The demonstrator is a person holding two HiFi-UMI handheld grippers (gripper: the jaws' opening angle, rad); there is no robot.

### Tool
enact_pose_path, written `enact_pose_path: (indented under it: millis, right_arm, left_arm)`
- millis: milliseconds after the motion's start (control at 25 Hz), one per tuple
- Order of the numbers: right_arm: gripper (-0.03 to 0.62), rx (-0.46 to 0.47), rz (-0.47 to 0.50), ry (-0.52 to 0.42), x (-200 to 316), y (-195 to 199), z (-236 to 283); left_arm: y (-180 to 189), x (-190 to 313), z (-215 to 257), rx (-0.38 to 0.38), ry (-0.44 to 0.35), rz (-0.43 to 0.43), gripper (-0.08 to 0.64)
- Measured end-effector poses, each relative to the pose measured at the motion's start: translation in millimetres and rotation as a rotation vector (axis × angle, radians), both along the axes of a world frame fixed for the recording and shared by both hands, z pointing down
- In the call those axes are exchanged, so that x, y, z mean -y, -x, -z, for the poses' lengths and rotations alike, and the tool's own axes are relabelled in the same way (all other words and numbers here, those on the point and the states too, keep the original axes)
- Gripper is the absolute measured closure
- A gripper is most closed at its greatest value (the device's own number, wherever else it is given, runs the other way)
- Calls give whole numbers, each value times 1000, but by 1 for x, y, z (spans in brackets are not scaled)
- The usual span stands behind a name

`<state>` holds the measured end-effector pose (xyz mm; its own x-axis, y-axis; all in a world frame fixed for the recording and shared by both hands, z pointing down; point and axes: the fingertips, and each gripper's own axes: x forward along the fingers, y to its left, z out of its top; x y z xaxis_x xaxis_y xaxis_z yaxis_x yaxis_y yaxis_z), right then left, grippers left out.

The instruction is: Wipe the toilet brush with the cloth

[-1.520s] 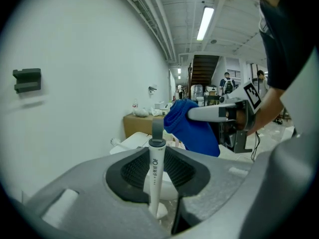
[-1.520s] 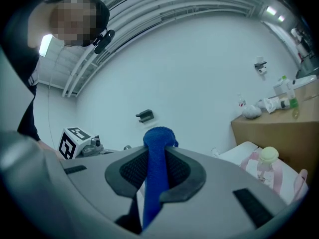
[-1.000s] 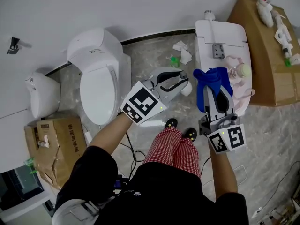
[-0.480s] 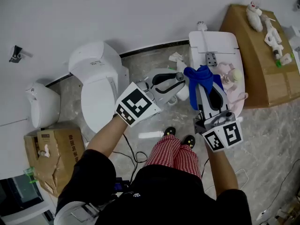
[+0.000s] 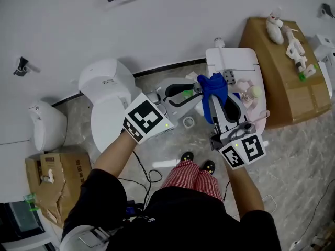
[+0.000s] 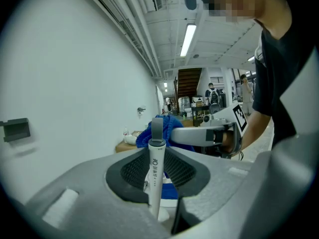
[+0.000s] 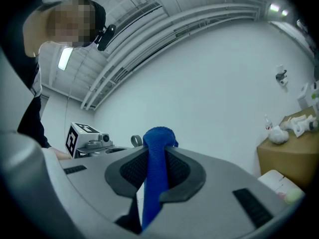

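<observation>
From overhead, toilet (image 5: 107,101) at nine o'clock of left gripper (image 5: 197,90); only close views show it pinching brush (image 6: 155,159); right gripper (image 7: 155,172) pinching cloth (image 7: 158,137).

Brush and cloth both gripped, off the floor, right of the toilet (image 5: 107,101) in head view.
Toilet brush (image 6: 155,168): white handle, grey loop on top, upright, pinched between the left gripper (image 6: 158,156) jaws; brush head can't be made out. Cloth (image 7: 154,183): blue, bunched into a strip, pinched in the right gripper (image 7: 155,158) jaws, rounded wad above, tail hanging below. Wad is just beside the loop end; contact unclear.
</observation>
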<state>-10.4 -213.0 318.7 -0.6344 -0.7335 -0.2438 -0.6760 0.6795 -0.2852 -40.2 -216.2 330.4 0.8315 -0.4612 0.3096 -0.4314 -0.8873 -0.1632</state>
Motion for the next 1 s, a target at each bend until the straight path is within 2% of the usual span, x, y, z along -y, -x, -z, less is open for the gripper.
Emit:
enact_pose_path:
  millis: [600, 1000]
  right_arm:
    - [528, 62, 22, -54, -2, -3, 39]
    - [528, 59, 6, -43, -9, -6, 43]
  left_arm:
    - [-11, -10, 48, 5, -55, -25, 465]
    - [-20, -23, 71, -8, -77, -55, 465]
